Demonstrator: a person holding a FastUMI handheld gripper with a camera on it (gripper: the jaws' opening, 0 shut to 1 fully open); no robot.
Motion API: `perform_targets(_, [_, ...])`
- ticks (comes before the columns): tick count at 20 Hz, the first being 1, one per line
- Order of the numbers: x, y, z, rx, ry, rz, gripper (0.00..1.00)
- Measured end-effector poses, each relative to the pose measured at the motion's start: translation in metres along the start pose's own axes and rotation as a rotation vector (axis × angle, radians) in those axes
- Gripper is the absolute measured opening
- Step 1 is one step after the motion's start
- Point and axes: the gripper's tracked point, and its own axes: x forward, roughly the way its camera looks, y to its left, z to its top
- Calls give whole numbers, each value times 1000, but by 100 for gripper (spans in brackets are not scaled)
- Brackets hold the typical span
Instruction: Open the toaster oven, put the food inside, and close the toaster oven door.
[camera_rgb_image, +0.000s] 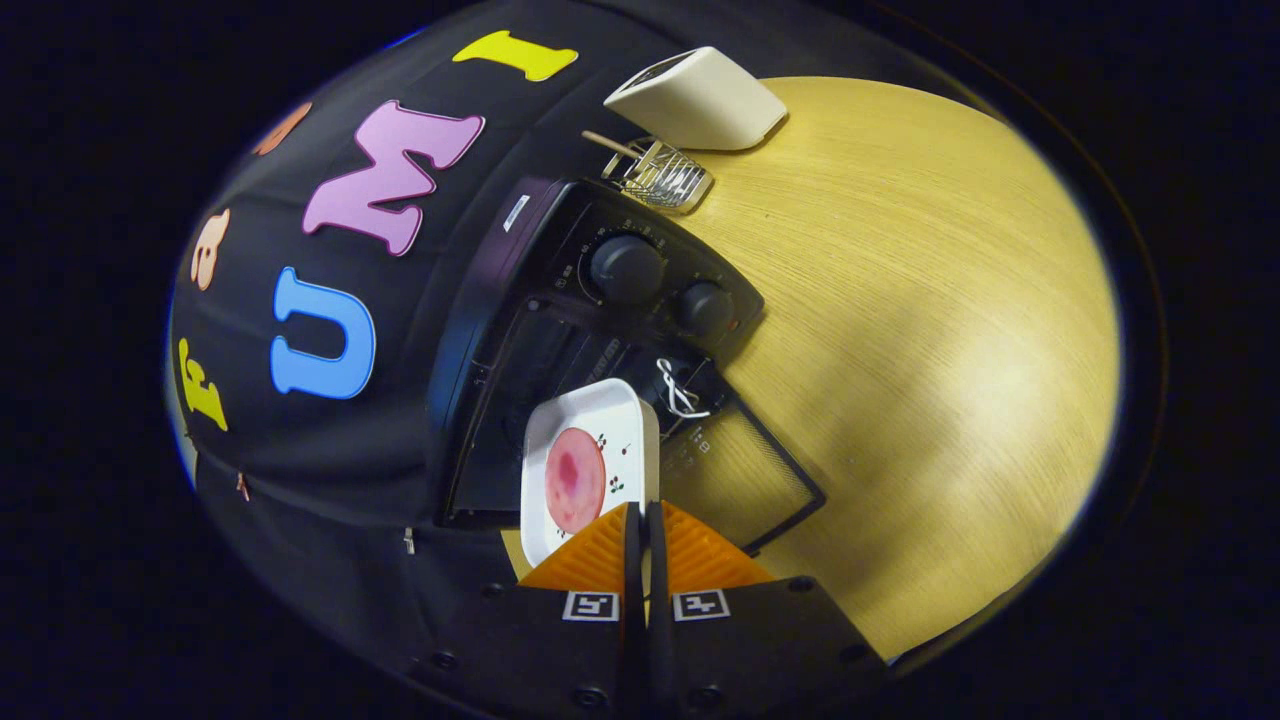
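The gripper (642, 515) is clenching the near edge of a white plate (600, 420), its two fingers pressed almost together with only the plate's thin rim between them. The plate is carrying a round pink slice of food (574, 478), which is lying just ahead of the fingertips and slightly to their left. The plate is reaching out over the opening of the black toaster oven (560, 330), which is sitting directly beyond the fingers on the wooden desk (920, 330). The oven's glass door (745, 480) is hanging open, folded down flat toward the desk just right of the plate, with a white cord (678, 390) showing at its edge near the oven body. Two dark knobs (627, 268) are sitting on the oven's control panel, farther off than the plate. Beyond the oven, a small wire basket (662, 178) is standing on the desk, and a cream-coloured box-shaped appliance (700, 100) is resting just past it at the far edge.
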Motion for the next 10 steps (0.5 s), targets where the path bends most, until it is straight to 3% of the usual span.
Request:
perform_targets(6, [49, 24, 3, 182, -128, -19, 5])
perform_targets(10, [78, 37, -5, 210, -159, -53, 5])
